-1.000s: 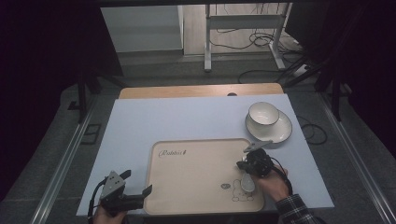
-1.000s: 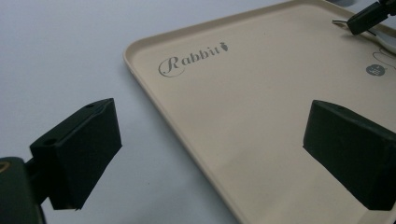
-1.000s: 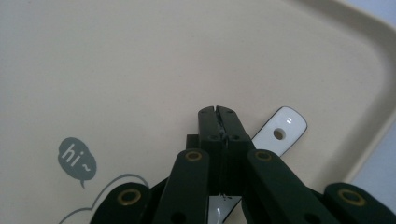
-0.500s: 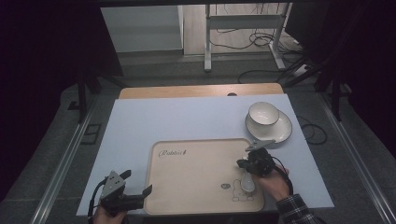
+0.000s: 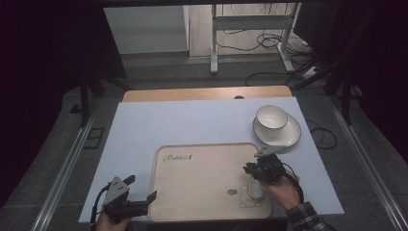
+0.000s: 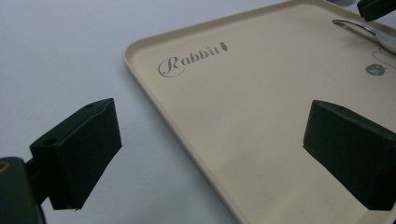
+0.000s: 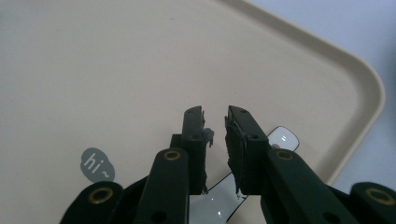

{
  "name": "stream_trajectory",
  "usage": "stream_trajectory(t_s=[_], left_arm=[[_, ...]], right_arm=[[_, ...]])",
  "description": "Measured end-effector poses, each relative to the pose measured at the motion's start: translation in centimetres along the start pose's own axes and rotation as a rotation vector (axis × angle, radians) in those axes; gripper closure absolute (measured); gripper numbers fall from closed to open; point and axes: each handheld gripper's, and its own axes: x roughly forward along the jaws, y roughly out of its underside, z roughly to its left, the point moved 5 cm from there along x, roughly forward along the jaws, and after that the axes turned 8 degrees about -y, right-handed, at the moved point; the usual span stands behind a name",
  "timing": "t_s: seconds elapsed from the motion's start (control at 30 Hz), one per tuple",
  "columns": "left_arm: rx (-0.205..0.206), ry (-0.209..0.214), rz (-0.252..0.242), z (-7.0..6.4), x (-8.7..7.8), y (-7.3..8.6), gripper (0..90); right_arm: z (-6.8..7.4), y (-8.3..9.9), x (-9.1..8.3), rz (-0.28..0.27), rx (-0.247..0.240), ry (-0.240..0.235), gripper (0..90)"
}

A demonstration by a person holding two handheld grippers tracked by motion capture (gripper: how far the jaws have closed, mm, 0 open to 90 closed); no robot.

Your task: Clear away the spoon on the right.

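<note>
Your right gripper (image 7: pixel 215 122) pinches the spoon (image 7: pixel 243 186) near the tray's (image 5: pixel 202 154) front right corner, handle running beneath the nearly closed jaws; left gripper (image 5: pixel 144 202) gapes idle.

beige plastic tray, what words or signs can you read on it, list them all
"Rabbit", grey script with a small carrot sign after it, near one corner of the beige plastic tray.
"hi~", white letters in a grey speech bubble printed on the tray floor.
Line drawing of a rabbit by that bubble; it carries no readable text.
No other text can be read.
</note>
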Motion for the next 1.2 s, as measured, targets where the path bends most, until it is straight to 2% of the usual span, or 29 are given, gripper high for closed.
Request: stream_trajectory(t_s=[0.53, 0.7, 0.83, 0.87, 0.93, 0.97, 1.1, 1.2], left_arm=[[0.009, 0.005, -0.005, -0.1, -0.1, 0.0, 3.7], [0.011, 0.005, -0.007, -0.1, -0.1, 0.0, 3.7], [0.011, 0.005, -0.007, -0.1, -0.1, 0.0, 3.8], [0.011, 0.004, -0.008, -0.1, -0.1, 0.0, 3.8], [0.011, 0.004, -0.008, -0.1, -0.1, 0.0, 3.8], [0.011, 0.004, -0.008, -0.1, -0.1, 0.0, 3.7], [0.011, 0.005, -0.008, -0.1, -0.1, 0.0, 3.8], [0.01, 0.005, -0.009, -0.1, -0.1, 0.0, 3.7]], right_arm=[[0.4, 0.2, -1.0, -0.021, -0.004, 0.008, 63.6], [0.5, 0.3, -1.4, -0.039, -0.008, 0.019, 54.3], [0.6, 0.5, -1.8, -0.052, -0.019, 0.033, 42.7], [0.6, 0.6, -2.1, -0.055, -0.018, 0.039, 36.8], [0.7, 0.6, -2.1, -0.059, -0.019, 0.04, 35.4], [0.8, 0.6, -2.4, -0.067, -0.025, 0.047, 30.7], [1.2, 0.6, -2.9, -0.082, -0.037, 0.054, 23.5], [1.3, 0.7, -3.0, -0.087, -0.038, 0.059, 20.8]])
